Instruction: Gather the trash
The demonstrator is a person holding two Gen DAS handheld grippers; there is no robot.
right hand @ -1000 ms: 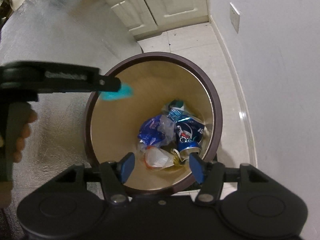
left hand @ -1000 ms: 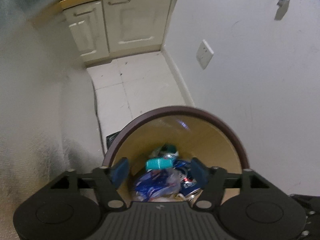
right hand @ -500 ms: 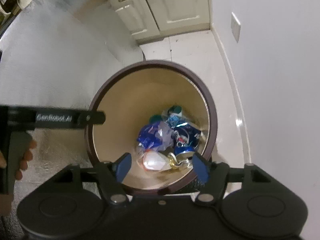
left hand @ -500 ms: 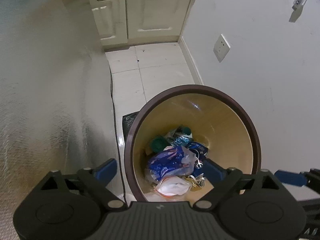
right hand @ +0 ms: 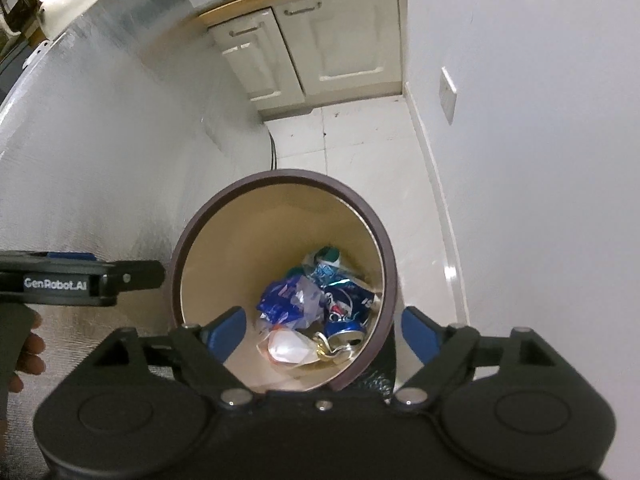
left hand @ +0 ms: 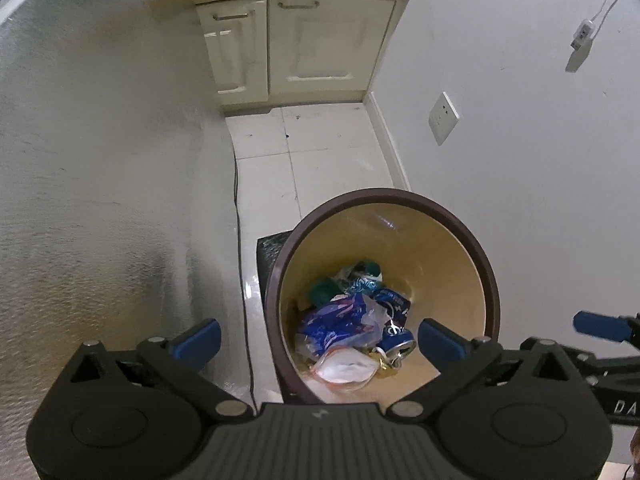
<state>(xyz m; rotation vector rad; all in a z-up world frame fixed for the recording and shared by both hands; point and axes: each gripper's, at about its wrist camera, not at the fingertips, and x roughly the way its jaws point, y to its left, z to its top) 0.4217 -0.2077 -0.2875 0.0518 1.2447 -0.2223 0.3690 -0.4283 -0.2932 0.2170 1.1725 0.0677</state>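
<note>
White wall (left hand: 520, 140) ran down the right side of both wrist views; a silvery textured panel (left hand: 88, 160) filled the left. Cream cabinet (left hand: 304, 48) with two handled doors closed off the far end of the pale tiled floor (left hand: 312, 152). A dark cord (left hand: 238, 216) ran along the floor's left edge, against the panel. White wall socket (left hand: 443, 118) sat low on the wall, near the floor's right edge.

Round trash bin (left hand: 486, 264), dark brown rim and tan inside, stood on the floor near the wall, a black patch just beside its left side. Trash lay at the bin's bottom, heaped toward the near wall: a crumpled blue-and-clear plastic bag (left hand: 340, 320) on top, a crushed blue can (left hand: 396, 334) at its right, a white-and-orange wrapper (left hand: 346, 368) nearest the camera, a teal cap (left hand: 320, 290) toward the far side.

Left gripper (left hand: 318, 340) hung above the bin's left rim, blue pads spread as wide as they go and opening, nothing between them. Right gripper (right hand: 322, 328) hung over the bin's near rim, jaws wide and opening too, empty, the trash well below. In the right wrist view a person's fingers (right hand: 30, 354) wrapped the left gripper's handle at the left edge.
</note>
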